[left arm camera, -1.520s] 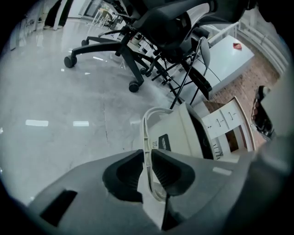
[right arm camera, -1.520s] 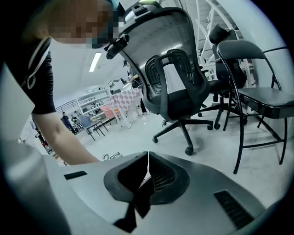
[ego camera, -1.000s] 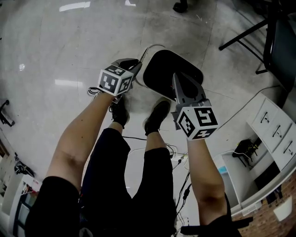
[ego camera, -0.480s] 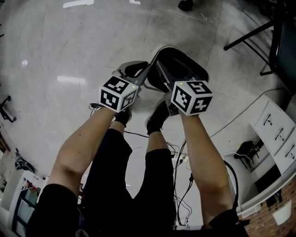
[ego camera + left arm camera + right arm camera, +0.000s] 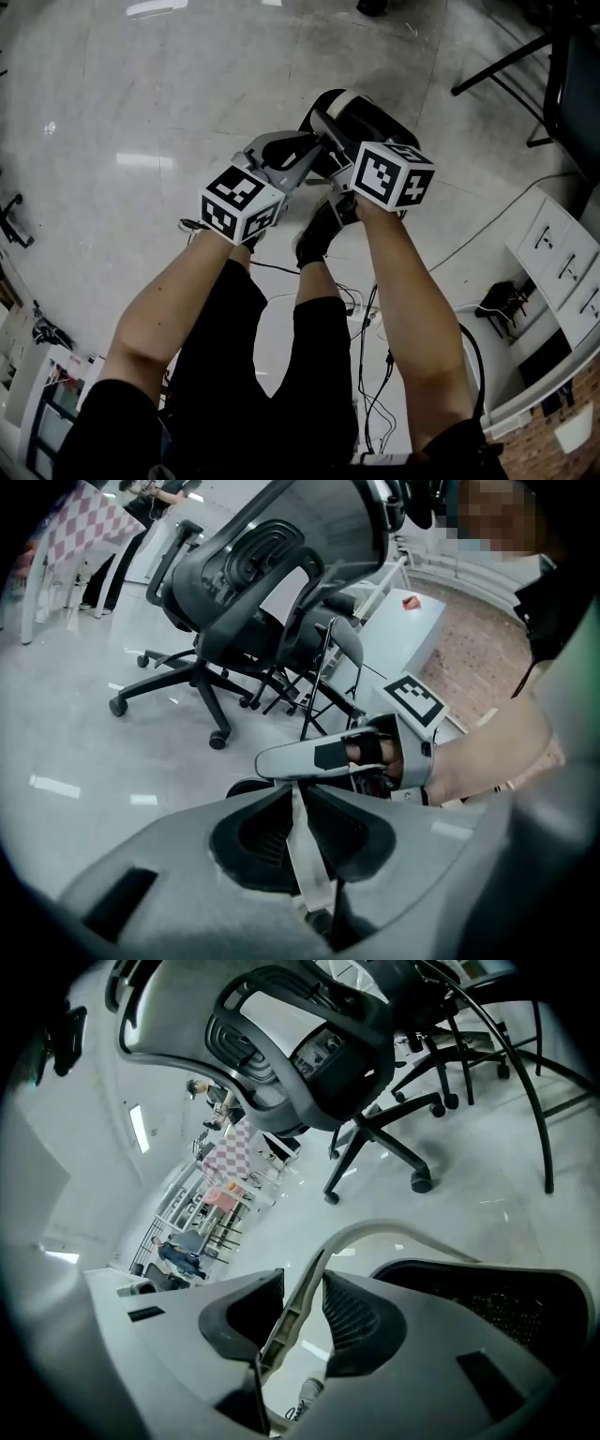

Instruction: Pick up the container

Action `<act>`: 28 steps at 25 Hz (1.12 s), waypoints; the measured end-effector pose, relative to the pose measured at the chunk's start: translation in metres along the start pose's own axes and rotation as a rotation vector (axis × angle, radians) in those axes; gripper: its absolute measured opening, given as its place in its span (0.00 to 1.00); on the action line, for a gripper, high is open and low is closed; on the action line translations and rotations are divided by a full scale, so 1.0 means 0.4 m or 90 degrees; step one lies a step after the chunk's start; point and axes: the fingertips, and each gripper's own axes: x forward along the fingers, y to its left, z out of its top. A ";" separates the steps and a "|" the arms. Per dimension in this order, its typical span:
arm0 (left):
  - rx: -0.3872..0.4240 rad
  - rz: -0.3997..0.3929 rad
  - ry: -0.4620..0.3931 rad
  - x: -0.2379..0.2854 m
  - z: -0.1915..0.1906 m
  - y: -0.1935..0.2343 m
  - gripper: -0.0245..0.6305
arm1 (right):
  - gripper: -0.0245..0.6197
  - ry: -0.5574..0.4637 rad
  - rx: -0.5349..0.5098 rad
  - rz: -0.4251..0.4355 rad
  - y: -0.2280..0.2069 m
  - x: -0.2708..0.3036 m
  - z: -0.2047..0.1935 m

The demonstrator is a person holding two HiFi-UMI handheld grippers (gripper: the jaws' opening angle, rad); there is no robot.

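The container (image 5: 367, 111) is a black bin with a pale rim and a thin grey handle, on the floor ahead of the person's feet. My left gripper (image 5: 307, 157) reaches to its near side. In the left gripper view the left gripper (image 5: 302, 806) is shut on the handle's pale strip (image 5: 306, 860). My right gripper (image 5: 324, 129) sits close beside it. In the right gripper view the right gripper (image 5: 302, 1303) has its jaws opening, with the grey handle (image 5: 375, 1234) running between the pads and the container's dark body (image 5: 511, 1302) to the right.
Black office chairs (image 5: 246, 592) stand on the shiny floor beyond the container. Chair legs (image 5: 506, 58) cross the upper right. A white drawer cabinet (image 5: 562, 272) is at the right, with cables (image 5: 370, 328) by the person's shoes (image 5: 319, 230).
The right gripper swung left from over the container's right side to sit beside the left gripper at the handle. The container now shows smaller and further up.
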 end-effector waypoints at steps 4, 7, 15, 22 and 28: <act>-0.015 0.006 0.016 -0.002 0.001 -0.033 0.32 | 0.22 -0.021 0.027 0.018 -0.002 -0.055 0.007; 0.019 -0.004 0.077 0.023 -0.044 -0.079 0.38 | 0.22 -0.039 0.048 0.029 -0.010 -0.104 0.011; 0.126 -0.090 0.183 0.149 -0.089 -0.231 0.32 | 0.22 -0.053 0.086 0.039 -0.066 -0.237 0.008; 0.074 -0.109 0.226 0.168 -0.107 -0.279 0.26 | 0.21 -0.033 0.121 0.040 -0.090 -0.291 -0.008; 0.064 -0.137 0.238 0.149 -0.096 -0.310 0.22 | 0.17 -0.057 0.166 0.072 -0.065 -0.350 -0.006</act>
